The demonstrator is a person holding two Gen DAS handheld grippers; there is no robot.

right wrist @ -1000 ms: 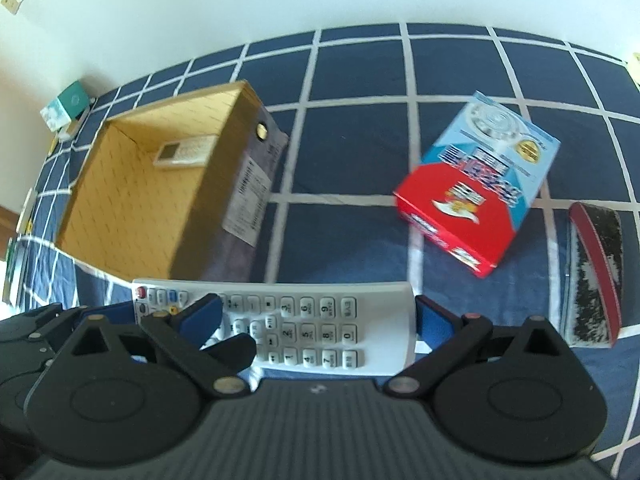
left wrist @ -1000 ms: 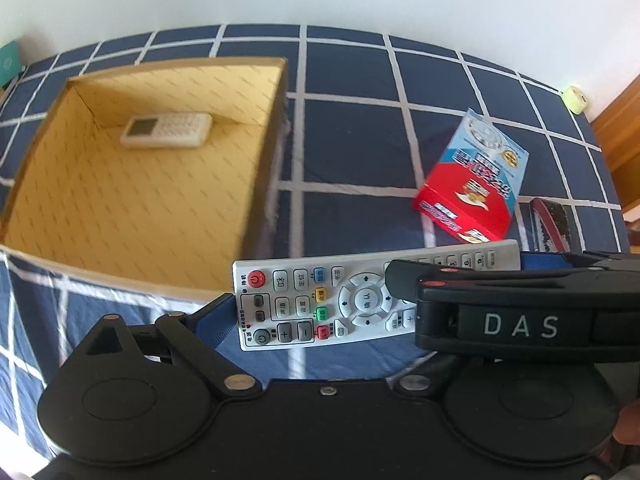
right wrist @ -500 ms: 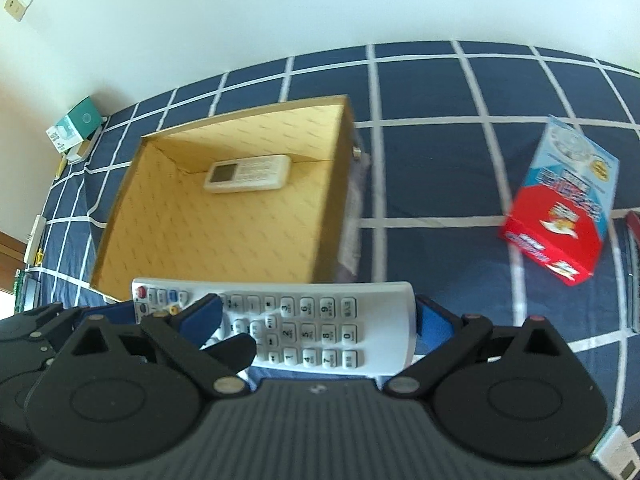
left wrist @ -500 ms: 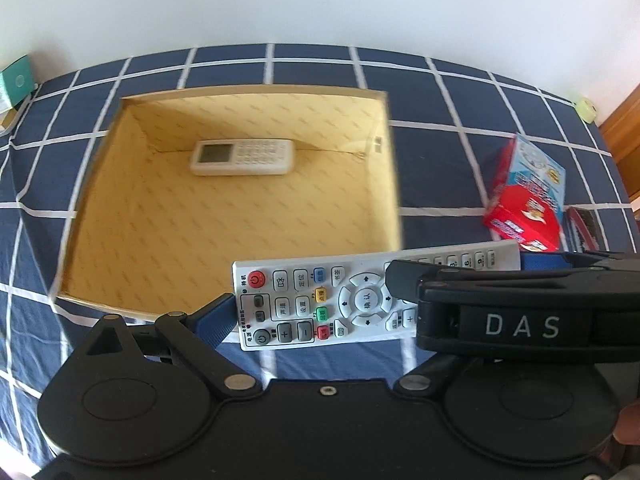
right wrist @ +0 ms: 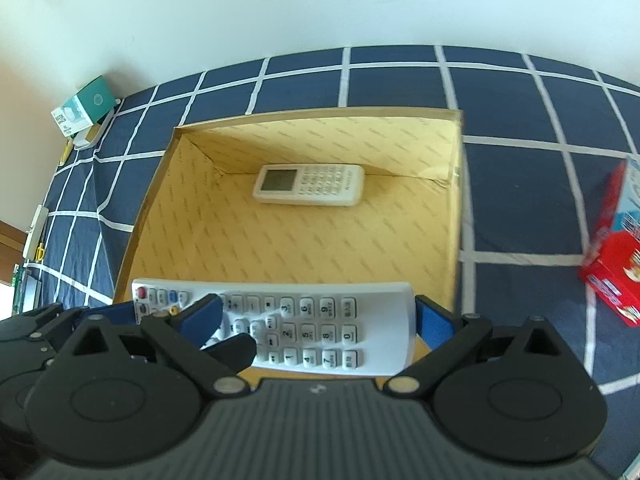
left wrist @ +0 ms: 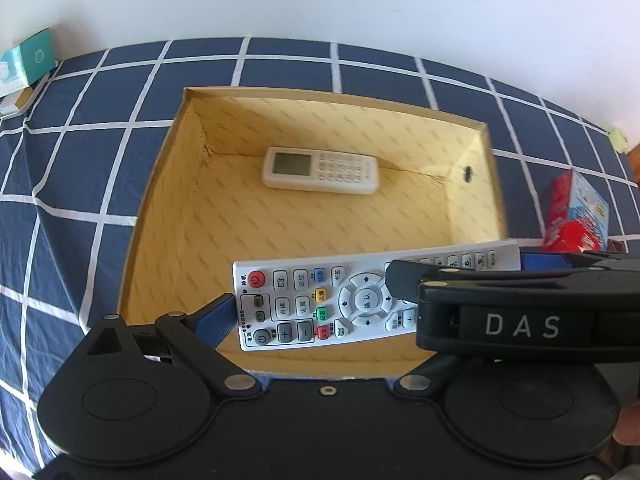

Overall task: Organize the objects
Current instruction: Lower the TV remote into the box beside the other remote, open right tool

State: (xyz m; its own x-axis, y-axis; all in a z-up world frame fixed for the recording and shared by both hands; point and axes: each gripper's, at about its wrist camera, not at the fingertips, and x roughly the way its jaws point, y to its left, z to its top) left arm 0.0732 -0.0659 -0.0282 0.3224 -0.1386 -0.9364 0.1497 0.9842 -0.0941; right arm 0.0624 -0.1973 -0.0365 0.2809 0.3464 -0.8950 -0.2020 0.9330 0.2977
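1. Both grippers pinch one long white remote [left wrist: 320, 304], an end each, low in the frame above the open box [left wrist: 168, 184].
2. Left gripper [left wrist: 376, 300] clamps its button end; right gripper [right wrist: 316, 324] clamps the number end.
3. A small remote [right wrist: 308, 185] lies by the box's far wall.
4. A red-and-blue carton [right wrist: 616, 256] stands at right on the checked cloth [right wrist: 520, 184].

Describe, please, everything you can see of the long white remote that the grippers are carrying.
The long white remote is a slim plastic bar lying flat and face up, lengthwise across both views. It has a red power button at one end, a round arrow pad in the middle and a number pad toward the other. Blue-padded fingers of the left gripper and right gripper clamp its ends, above the near part of the open cardboard box.
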